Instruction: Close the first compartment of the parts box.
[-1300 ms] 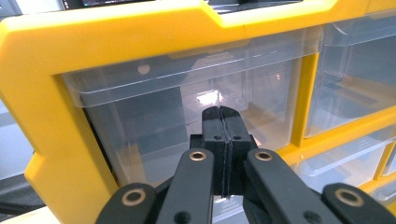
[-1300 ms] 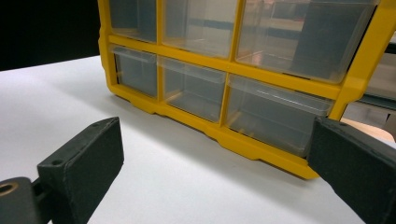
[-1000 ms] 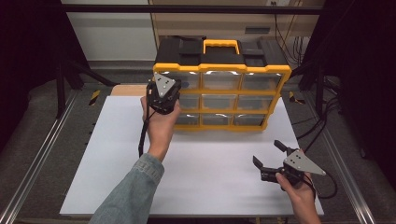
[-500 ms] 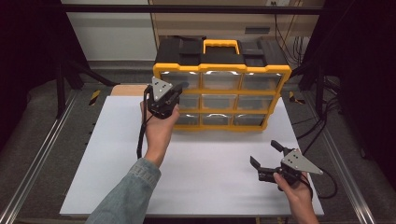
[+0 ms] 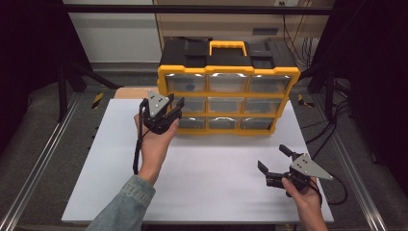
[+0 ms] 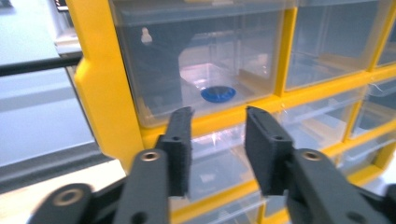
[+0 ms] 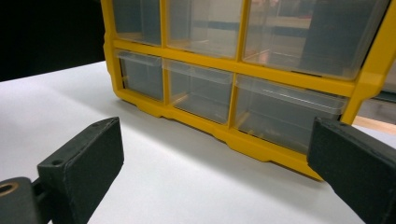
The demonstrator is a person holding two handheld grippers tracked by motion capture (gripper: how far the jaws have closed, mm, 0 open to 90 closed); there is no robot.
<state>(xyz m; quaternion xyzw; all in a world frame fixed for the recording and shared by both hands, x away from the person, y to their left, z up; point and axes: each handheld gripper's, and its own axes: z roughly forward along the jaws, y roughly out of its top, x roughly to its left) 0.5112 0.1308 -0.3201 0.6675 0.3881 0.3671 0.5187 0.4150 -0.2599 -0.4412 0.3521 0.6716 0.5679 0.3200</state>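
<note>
A yellow organizer (image 5: 226,72) with clear drawers and a black top stands at the back of the white table (image 5: 207,192). A small blue disc (image 5: 190,88) lies in its top left drawer (image 6: 201,60); the left gripper view shows the blue disc (image 6: 218,94) through the clear front. My left gripper (image 5: 176,104) hovers just in front of the left column of drawers. Its jaws have just been opening, and my left gripper (image 6: 217,149) holds nothing. My right gripper (image 5: 273,159) rests low near the table's front right, open wide and empty, facing the bottom drawers (image 7: 196,91).
Metal rails (image 5: 38,163) run along both sides of the table. Dark cables (image 5: 337,139) lie to the right, beyond the table edge. A wooden board (image 5: 130,92) shows behind the table's back left corner.
My left gripper has drawn back from the drawer fronts, down and to the left, and its jaws have gone from shut to open. The right gripper has stayed put.
</note>
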